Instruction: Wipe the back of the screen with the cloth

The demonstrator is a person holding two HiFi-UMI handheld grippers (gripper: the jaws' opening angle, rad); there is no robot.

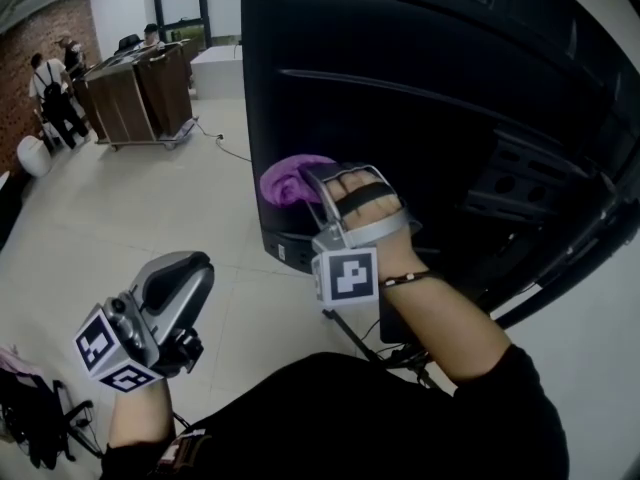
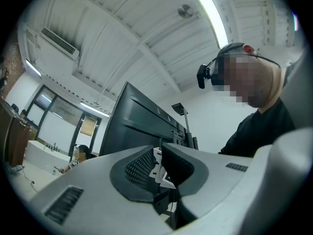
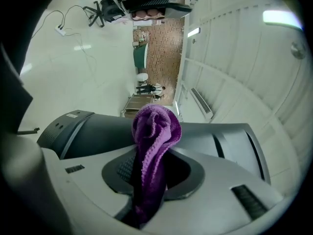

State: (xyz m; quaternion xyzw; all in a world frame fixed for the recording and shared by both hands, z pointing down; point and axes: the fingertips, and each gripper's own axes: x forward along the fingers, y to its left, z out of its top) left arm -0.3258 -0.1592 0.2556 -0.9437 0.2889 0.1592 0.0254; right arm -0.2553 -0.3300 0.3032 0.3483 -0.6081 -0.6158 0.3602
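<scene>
The screen (image 1: 420,88) is large and black, and its ribbed back fills the upper right of the head view. A bunched purple cloth (image 1: 290,180) sits against the screen's lower left corner. My right gripper (image 1: 305,186) is shut on it. In the right gripper view the cloth (image 3: 156,124) sticks up from between the jaws of the right gripper (image 3: 151,170). The screen's dark edge (image 3: 93,129) lies just behind it. My left gripper (image 1: 185,268) hangs low at the left, away from the screen, pointing up. It appears shut with nothing in it. In its own view the left gripper (image 2: 155,153) faces the screen (image 2: 132,126).
A wooden counter (image 1: 140,93) and several people (image 1: 50,93) stand at the far left across the pale floor. A cable (image 1: 232,150) trails on the floor near the screen. Stand parts and wires (image 1: 390,353) sit under the screen. A dark stand (image 1: 35,423) is at the lower left.
</scene>
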